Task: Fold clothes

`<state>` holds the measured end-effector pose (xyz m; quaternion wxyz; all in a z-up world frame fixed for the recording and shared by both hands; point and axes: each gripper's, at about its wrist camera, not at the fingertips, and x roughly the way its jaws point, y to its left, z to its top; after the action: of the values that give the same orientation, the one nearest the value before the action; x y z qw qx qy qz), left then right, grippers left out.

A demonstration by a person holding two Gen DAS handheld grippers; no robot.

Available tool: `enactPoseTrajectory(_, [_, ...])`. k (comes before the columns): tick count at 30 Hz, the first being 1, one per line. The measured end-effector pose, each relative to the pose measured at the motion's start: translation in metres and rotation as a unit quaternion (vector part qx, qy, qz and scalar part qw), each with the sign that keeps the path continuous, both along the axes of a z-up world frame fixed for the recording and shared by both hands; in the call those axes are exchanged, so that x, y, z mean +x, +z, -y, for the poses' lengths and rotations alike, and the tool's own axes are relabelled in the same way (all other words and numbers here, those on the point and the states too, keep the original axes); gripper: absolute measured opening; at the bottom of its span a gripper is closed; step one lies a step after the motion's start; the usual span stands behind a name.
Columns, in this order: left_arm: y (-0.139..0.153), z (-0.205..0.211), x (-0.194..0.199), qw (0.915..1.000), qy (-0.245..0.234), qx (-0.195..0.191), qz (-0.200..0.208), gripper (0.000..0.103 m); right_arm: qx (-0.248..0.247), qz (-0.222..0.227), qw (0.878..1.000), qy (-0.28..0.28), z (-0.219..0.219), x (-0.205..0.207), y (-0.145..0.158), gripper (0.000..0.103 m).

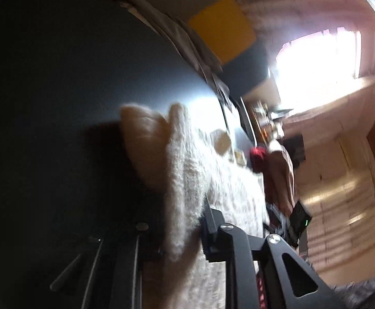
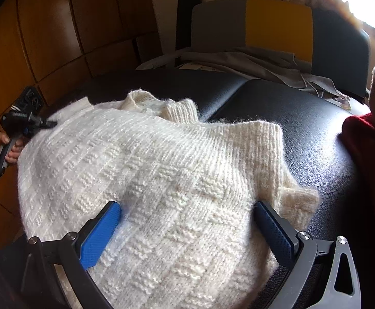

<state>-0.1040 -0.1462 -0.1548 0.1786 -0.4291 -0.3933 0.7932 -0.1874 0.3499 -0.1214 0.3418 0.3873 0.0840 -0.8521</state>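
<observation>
Black padded table (image 2: 277, 108) under everything, split by a seam down the middle, with bare surface open to the right of the knit and toward the far edge. Wood-panelled wall to the left; grey, yellow and dark chair back (image 2: 277, 23) just past the far edge.

White knit sweater (image 2: 161, 175) spread over the near-left half of the table, ribbed collar toward the far side, ribbed hem folded across the top right, one fuzzy corner sticking out at the right. Left edge lifted off the surface.

Grey cloth (image 2: 251, 64) crumpled along the far edge, apart from the sweater. Red garment (image 2: 362, 139) at the right edge, a beige one behind it, both close to the bare strip.

Right gripper (image 2: 187, 229) spread wide, blue pads either side of the sweater's near part, nothing pinched between them.

Left gripper (image 2: 42, 123) at the sweater's left edge, held in a hand (image 2: 7, 146); in its own blurred view, clamped on a fold of the white knit (image 1: 184, 193).
</observation>
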Motion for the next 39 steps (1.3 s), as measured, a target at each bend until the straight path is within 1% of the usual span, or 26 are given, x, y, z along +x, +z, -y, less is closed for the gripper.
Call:
enactPoseTrajectory(2, [0.009, 0.008, -0.003, 0.9999, 0.015, -0.006, -0.001, 0.017, 0.006, 0.017, 1.000, 0.019, 0.004, 0.000, 0.005, 0.103])
enactPoseTrajectory(4, [0.021, 0.011, -0.002, 0.9997, 0.018, -0.016, -0.005, 0.017, 0.026, 0.040, 0.996, 0.069, 0.011, 0.002, 0.014, 0.103])
enactPoseTrajectory(6, [0.034, 0.014, 0.000, 0.9995, 0.021, -0.022, -0.009, 0.017, 0.055, 0.038, 0.990, 0.124, 0.021, 0.009, 0.027, 0.103])
enactPoseTrajectory(9, [0.052, 0.016, 0.002, 0.9992, 0.022, -0.028, -0.017, 0.017, 0.094, 0.036, 0.977, 0.187, 0.033, 0.017, 0.035, 0.102])
enactPoseTrajectory(12, [0.071, 0.010, 0.002, 0.9992, 0.013, -0.029, -0.025, 0.017, 0.128, 0.038, 0.962, 0.239, 0.045, 0.020, 0.031, 0.102])
enactPoseTrajectory(13, [0.078, 0.006, 0.002, 0.9992, 0.009, -0.026, -0.029, 0.017, 0.141, 0.041, 0.957, 0.249, 0.048, 0.019, 0.025, 0.101])
enactPoseTrajectory(15, [0.089, -0.002, 0.003, 0.9992, 0.003, -0.017, -0.036, 0.017, 0.164, 0.048, 0.948, 0.267, 0.054, 0.017, 0.014, 0.100])
enactPoseTrajectory(17, [0.101, -0.012, 0.004, 0.9990, -0.001, -0.003, -0.045, 0.017, 0.169, 0.054, 0.943, 0.281, 0.056, 0.015, 0.005, 0.102])
enactPoseTrajectory(18, [0.106, -0.019, 0.004, 0.9986, 0.000, 0.010, -0.053, 0.017, 0.173, 0.053, 0.941, 0.286, 0.057, 0.015, 0.001, 0.103])
enactPoseTrajectory(20, [0.120, -0.038, 0.002, 0.9973, -0.004, 0.021, -0.070, 0.014, 0.170, 0.055, 0.942, 0.282, 0.058, 0.015, -0.002, 0.103])
enactPoseTrajectory(21, [0.128, -0.049, 0.001, 0.9966, -0.007, 0.023, -0.079, 0.007, 0.168, 0.056, 0.944, 0.280, 0.058, 0.016, -0.003, 0.103])
enactPoseTrajectory(22, [0.137, -0.059, -0.001, 0.9957, -0.010, 0.025, -0.088, 0.004, 0.165, 0.051, 0.945, 0.279, 0.057, 0.017, -0.004, 0.103])
enactPoseTrajectory(23, [0.145, -0.070, -0.003, 0.9948, -0.013, 0.027, -0.098, 0.000, 0.156, 0.049, 0.947, 0.275, 0.054, 0.019, -0.004, 0.103])
enactPoseTrajectory(27, [0.177, -0.113, -0.009, 0.9900, -0.026, 0.035, -0.134, 0.000, 0.126, 0.033, 0.957, 0.260, 0.047, 0.024, -0.007, 0.103])
enactPoseTrajectory(28, [0.183, -0.123, -0.012, 0.9897, -0.029, 0.029, -0.137, 0.000, 0.120, 0.029, 0.959, 0.256, 0.045, 0.026, -0.007, 0.103])
enactPoseTrajectory(29, [0.185, -0.128, -0.015, 0.9913, -0.027, 0.007, -0.129, 0.000, 0.113, 0.023, 0.961, 0.253, 0.043, 0.029, -0.008, 0.103])
enactPoseTrajectory(31, [0.183, -0.122, -0.018, 0.9933, -0.009, -0.044, -0.106, 0.000, 0.102, 0.015, 0.963, 0.248, 0.040, 0.032, -0.008, 0.103])
enactPoseTrajectory(32, [0.183, -0.119, -0.019, 0.9931, 0.001, -0.069, -0.095, 0.005, 0.095, 0.011, 0.965, 0.245, 0.038, 0.033, -0.009, 0.103])
enactPoseTrajectory(33, [0.182, -0.116, -0.021, 0.9919, 0.010, -0.095, -0.084, 0.014, 0.088, 0.008, 0.966, 0.243, 0.037, 0.035, -0.009, 0.103])
enactPoseTrajectory(34, [0.179, -0.110, -0.020, 0.9903, 0.021, -0.118, -0.069, 0.016, 0.083, 0.004, 0.967, 0.241, 0.035, 0.036, -0.010, 0.103])
enactPoseTrajectory(36, [0.165, -0.087, -0.012, 0.9858, 0.051, -0.157, -0.031, 0.021, 0.076, -0.002, 0.969, 0.236, 0.033, 0.040, -0.010, 0.103])
enactPoseTrajectory(38, [0.148, -0.056, 0.001, 0.9805, 0.087, -0.176, 0.002, 0.024, 0.072, -0.006, 0.970, 0.232, 0.032, 0.042, -0.011, 0.103])
enactPoseTrajectory(39, [0.136, -0.038, 0.009, 0.9791, 0.100, -0.176, 0.018, 0.027, 0.070, -0.007, 0.971, 0.231, 0.031, 0.043, -0.012, 0.103])
